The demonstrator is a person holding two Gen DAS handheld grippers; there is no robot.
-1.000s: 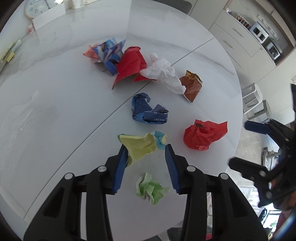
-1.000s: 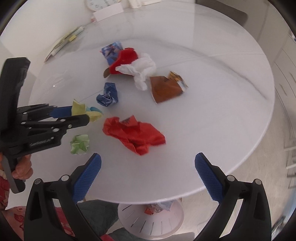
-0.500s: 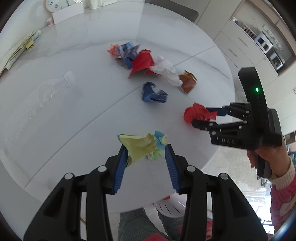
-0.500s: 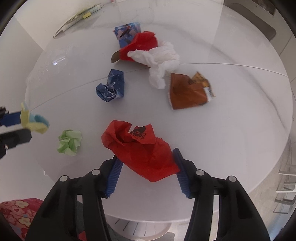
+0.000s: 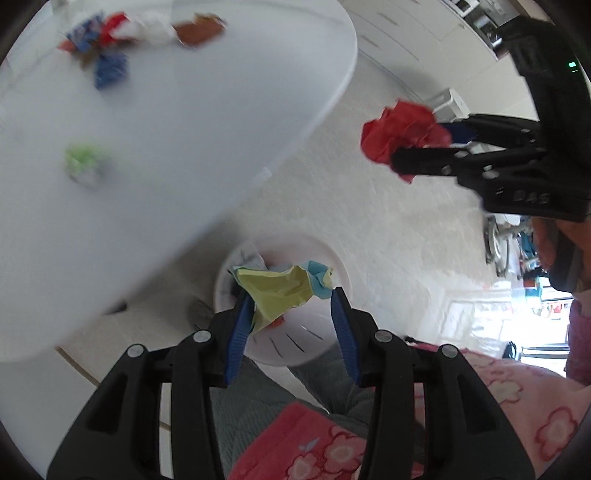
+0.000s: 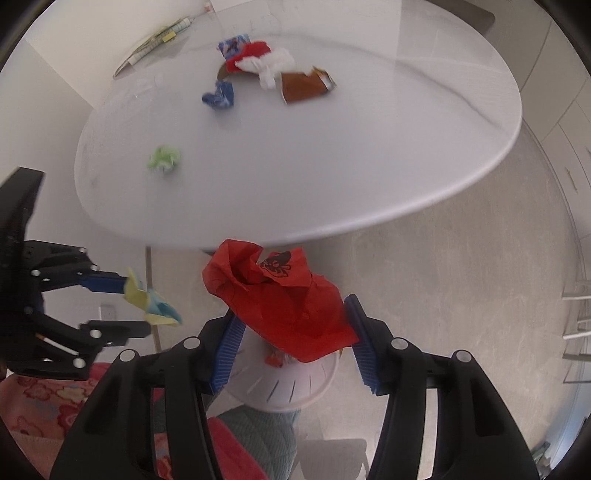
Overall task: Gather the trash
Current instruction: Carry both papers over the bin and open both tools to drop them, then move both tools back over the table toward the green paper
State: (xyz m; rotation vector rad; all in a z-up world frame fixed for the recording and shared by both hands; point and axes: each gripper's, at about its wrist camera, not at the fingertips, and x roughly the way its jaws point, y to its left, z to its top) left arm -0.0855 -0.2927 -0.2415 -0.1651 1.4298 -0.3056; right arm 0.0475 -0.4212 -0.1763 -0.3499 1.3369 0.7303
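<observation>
My left gripper is shut on a crumpled yellow and light-blue paper and holds it in the air above a white trash bin on the floor. It also shows in the right wrist view. My right gripper is shut on a crumpled red paper, held off the table edge over the same bin. The red paper also shows in the left wrist view. On the white round table lie a green ball, a blue wad, a brown wrapper and a red-white pile.
The bin holds some trash and stands on the pale floor beside the table's edge. My lap in floral fabric is below both grippers. White cabinets stand beyond the table. Papers lie at the table's far left.
Both grippers have pulled back off the table and now hang over the bin, the left with the yellow paper, the right with the red paper lifted from the table.
</observation>
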